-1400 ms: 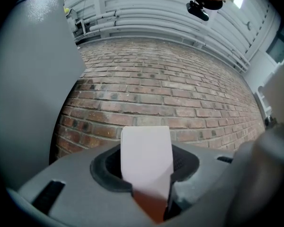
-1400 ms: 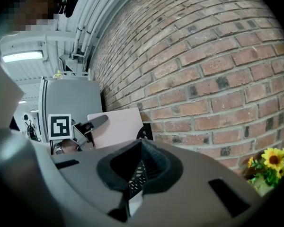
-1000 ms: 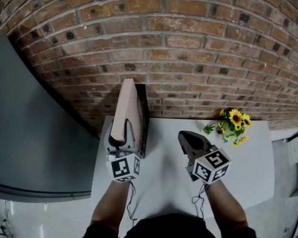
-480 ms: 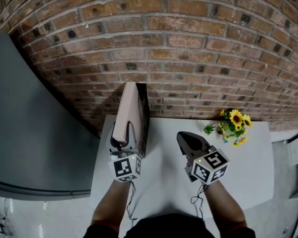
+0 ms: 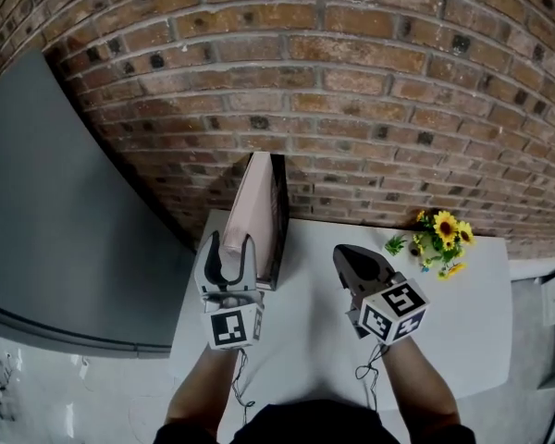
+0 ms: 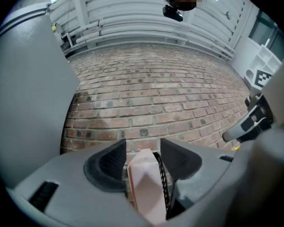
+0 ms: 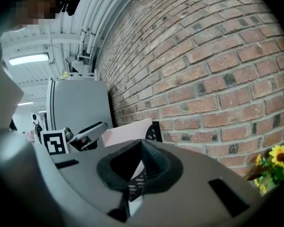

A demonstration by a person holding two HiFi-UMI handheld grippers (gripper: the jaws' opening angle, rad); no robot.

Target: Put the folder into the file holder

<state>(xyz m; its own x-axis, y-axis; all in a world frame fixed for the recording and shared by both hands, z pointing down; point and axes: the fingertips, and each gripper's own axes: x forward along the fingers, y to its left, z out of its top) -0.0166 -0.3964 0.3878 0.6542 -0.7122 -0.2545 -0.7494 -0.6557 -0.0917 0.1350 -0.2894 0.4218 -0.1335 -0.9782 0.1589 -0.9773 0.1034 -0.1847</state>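
Observation:
The pale pink folder [image 5: 259,206] stands upright in the black mesh file holder [image 5: 279,225] at the back left of the white table [image 5: 305,350], against the brick wall. My left gripper [image 5: 229,244] sits just in front of the folder's near edge. Its jaws are opening, with the folder [image 6: 144,186] between them and a gap on each side. The holder's mesh [image 6: 163,178] shows to the folder's right. My right gripper [image 5: 351,259] is shut and empty, hovering over the table's middle; in its own view the folder [image 7: 128,129] and holder [image 7: 154,131] lie behind its tips.
A small bunch of sunflowers [image 5: 439,239] sits at the table's back right by the brick wall [image 5: 370,91]. A large grey panel [image 5: 65,229] stands along the table's left side.
The left gripper's jaws have spread off the folder and the gripper has drawn back slightly toward me. The folder stays standing in the holder. The right gripper has not moved.

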